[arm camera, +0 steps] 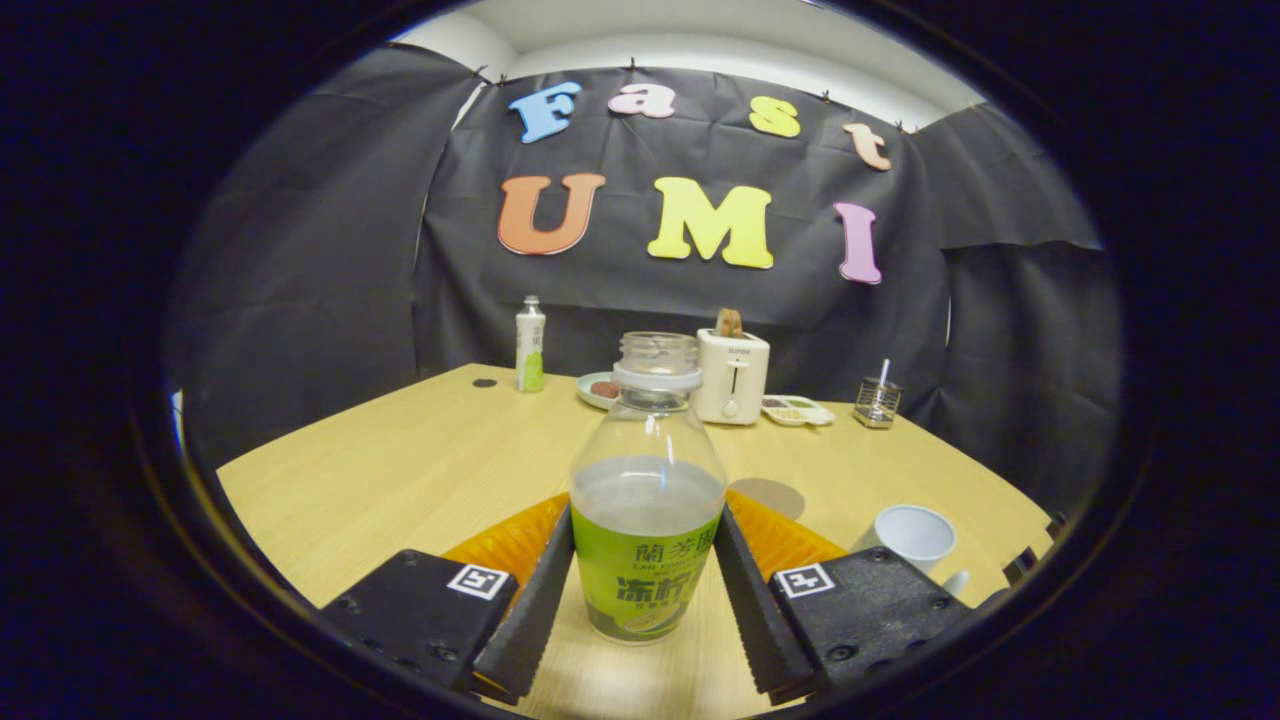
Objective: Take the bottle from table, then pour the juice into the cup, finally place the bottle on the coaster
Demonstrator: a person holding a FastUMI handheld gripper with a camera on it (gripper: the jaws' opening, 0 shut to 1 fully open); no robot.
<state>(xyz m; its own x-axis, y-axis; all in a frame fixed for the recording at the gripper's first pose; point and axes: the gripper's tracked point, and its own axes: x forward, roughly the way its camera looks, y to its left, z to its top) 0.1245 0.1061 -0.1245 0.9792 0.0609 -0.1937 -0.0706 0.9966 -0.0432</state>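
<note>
A clear bottle (647, 520) with a green label and no cap stands upright between my fingers, about half full of pale juice. My gripper (645, 518) is shut on the bottle, with both ribbed black fingers (535, 600) pressing on its sides at label height. I cannot tell whether its base rests on the wooden table (420, 470) or hangs just above it. A round brown coaster (768, 497) lies just beyond the right finger. A white cup (915, 535) stands to the right of the coaster, open side up.
Along the table's far edge stand a white-and-green bottle (530, 345), a plate (598, 390), a white toaster (732, 376), a small food tray (797, 410) and a wire holder (878, 401). Black cloth walls close in the table behind and at both sides.
</note>
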